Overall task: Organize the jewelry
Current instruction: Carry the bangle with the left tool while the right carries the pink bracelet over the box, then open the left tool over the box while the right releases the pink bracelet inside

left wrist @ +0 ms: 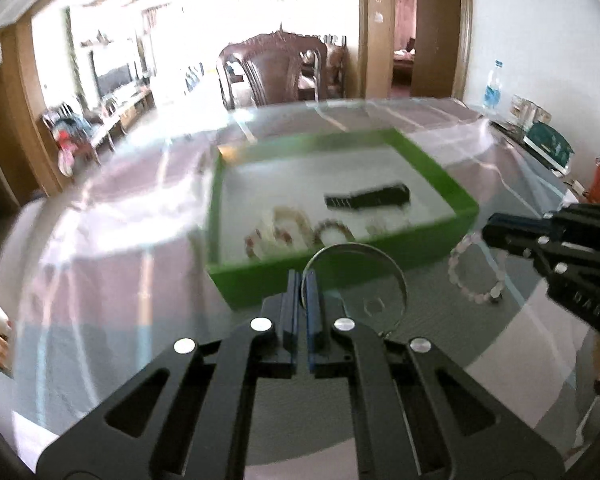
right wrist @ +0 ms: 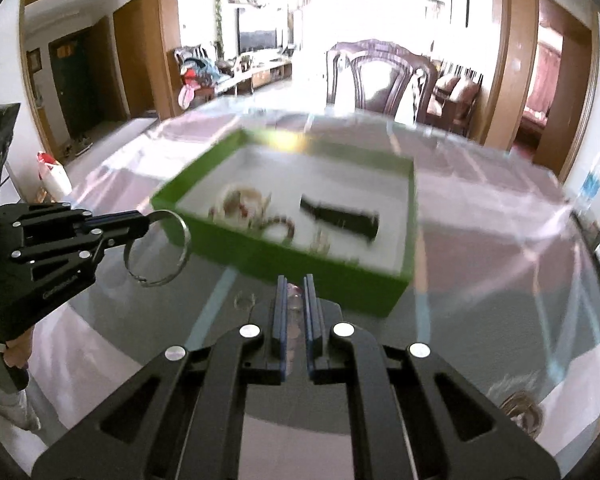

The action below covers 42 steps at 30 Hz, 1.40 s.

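Both pieces gripped, box just ahead

Your left gripper (left wrist: 303, 280) is clamped on the silver bangle (left wrist: 356, 276) at lower centre; your right gripper (right wrist: 296, 284) pinches the pale bead bracelet (left wrist: 474, 270) — both look lifted off the glass table (right wrist: 480, 280). Next, I judge, carry them over the near wall of the green box (right wrist: 300, 258) at mid-frame and release clear of the black band (right wrist: 340, 220) and bead bracelets (right wrist: 240, 204) — the wall is the snag.
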Each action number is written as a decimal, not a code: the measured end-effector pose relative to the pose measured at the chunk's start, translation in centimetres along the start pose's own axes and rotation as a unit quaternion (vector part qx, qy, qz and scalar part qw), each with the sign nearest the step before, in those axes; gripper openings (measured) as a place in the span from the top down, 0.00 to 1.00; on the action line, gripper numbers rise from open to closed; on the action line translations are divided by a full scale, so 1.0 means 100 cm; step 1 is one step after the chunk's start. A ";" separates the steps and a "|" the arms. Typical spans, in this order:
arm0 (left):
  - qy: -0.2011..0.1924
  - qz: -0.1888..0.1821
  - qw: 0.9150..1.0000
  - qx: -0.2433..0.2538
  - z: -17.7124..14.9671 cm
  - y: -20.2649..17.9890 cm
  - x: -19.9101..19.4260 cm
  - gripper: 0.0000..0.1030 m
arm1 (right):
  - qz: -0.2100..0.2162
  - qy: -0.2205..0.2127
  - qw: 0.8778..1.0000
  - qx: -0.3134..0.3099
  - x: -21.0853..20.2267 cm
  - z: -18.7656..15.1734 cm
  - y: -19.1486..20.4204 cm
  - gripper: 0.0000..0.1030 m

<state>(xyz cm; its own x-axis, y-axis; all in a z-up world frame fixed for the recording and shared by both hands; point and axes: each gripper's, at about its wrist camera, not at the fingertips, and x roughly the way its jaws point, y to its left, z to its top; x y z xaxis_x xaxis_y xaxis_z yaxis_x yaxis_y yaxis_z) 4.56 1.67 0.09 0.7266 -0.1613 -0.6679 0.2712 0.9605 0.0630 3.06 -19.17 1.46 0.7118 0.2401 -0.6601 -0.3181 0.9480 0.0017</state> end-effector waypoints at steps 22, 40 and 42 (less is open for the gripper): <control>0.061 0.050 0.996 -0.052 0.086 0.039 0.123 0.96 | -0.019 0.066 0.996 0.063 0.124 0.059 -0.031 0.92; 0.078 -0.027 0.996 0.037 0.015 -0.006 0.052 0.57 | -0.022 0.130 0.989 0.069 0.032 -0.045 -0.075 0.70; 0.094 -0.029 0.993 0.059 0.003 -0.022 0.058 0.57 | -0.012 0.152 0.986 0.071 0.035 -0.061 -0.074 0.70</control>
<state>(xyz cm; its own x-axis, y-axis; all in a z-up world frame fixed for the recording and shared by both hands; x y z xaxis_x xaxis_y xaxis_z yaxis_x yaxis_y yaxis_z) 8.36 -1.40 -3.65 0.5796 -0.1594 -0.7992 0.3892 0.9158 0.0996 4.08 -26.67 -5.45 0.4915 0.1637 -0.8554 -0.1977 0.9775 0.0735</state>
